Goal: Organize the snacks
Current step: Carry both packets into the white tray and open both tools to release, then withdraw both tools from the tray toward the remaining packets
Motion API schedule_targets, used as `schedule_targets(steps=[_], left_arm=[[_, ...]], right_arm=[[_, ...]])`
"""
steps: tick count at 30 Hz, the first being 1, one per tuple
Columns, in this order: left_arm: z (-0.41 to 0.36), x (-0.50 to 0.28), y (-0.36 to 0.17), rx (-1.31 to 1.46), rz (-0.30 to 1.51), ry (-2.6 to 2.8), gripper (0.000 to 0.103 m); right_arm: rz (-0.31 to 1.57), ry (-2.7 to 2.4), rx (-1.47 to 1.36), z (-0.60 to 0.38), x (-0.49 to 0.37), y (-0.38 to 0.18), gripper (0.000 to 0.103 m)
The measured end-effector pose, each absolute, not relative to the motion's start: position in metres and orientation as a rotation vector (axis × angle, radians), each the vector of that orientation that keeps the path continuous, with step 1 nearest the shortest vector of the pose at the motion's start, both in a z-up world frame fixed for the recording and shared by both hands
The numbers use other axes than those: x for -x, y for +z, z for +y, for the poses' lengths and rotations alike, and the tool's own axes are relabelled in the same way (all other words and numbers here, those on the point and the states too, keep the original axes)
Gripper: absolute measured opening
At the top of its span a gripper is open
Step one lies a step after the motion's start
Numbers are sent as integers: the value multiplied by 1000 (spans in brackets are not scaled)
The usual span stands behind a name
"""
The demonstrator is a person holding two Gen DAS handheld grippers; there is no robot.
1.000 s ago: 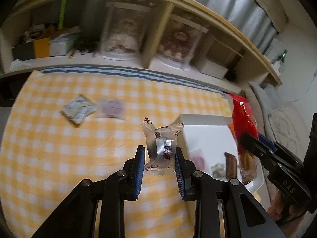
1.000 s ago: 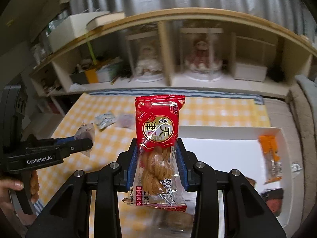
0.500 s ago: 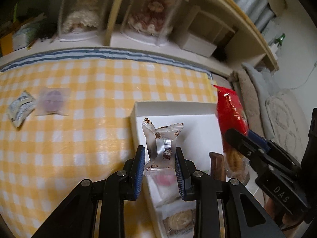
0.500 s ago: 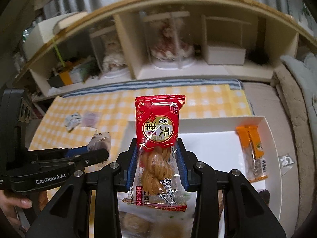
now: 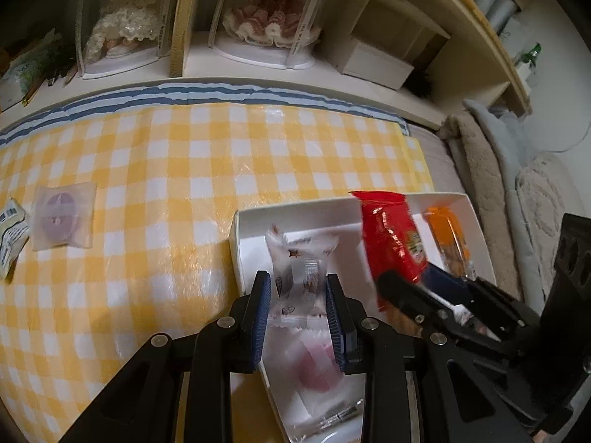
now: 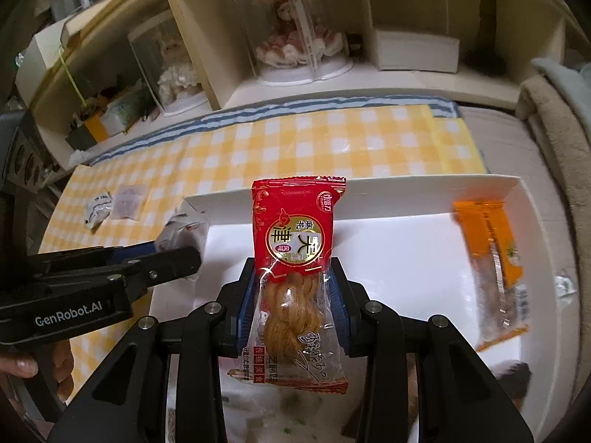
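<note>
My left gripper (image 5: pixel 298 288) is shut on a small clear-and-silver wrapped snack (image 5: pixel 301 265), held upright over the left end of the white tray (image 5: pixel 236 247). My right gripper (image 6: pixel 294 277) is shut on a red packet of twisted fried dough (image 6: pixel 295 254), above the tray's (image 6: pixel 406 192) middle. In the left wrist view the red packet (image 5: pixel 395 236) hangs just right of my snack; in the right wrist view the left gripper (image 6: pixel 181 254) comes in from the left with its snack. An orange packet (image 6: pixel 491 254) lies at the tray's right end. More wrapped snacks lie in the tray's near part, partly hidden.
On the yellow checked cloth (image 5: pixel 184 192) at the far left lie a purple round snack in a clear wrapper (image 5: pixel 61 217) and a white sachet (image 5: pixel 9 232). A shelf unit (image 5: pixel 184 22) with dolls in clear cases stands behind. A person's hand (image 6: pixel 29 365) holds the left gripper.
Both grippers have come down and forward over the tray with their packets. The left one has moved from above the cloth to above the tray's left end. Both grips stay unchanged.
</note>
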State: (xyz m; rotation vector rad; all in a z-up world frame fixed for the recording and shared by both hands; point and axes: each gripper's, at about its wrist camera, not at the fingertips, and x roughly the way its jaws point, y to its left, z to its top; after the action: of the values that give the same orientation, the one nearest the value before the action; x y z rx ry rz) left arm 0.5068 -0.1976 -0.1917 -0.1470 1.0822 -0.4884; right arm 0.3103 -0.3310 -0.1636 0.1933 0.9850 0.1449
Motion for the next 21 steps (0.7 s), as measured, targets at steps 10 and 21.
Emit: schedule_targets(steps=[10,21], left_arm=[[-187,-499,-191,136,1072,-514,37],[-176,-461,-166,77,1046,-503,58]], right_arm=[[996,118,-227,-343,-309,-165,52],[1022,105,-217,-349,-285,-151,53]])
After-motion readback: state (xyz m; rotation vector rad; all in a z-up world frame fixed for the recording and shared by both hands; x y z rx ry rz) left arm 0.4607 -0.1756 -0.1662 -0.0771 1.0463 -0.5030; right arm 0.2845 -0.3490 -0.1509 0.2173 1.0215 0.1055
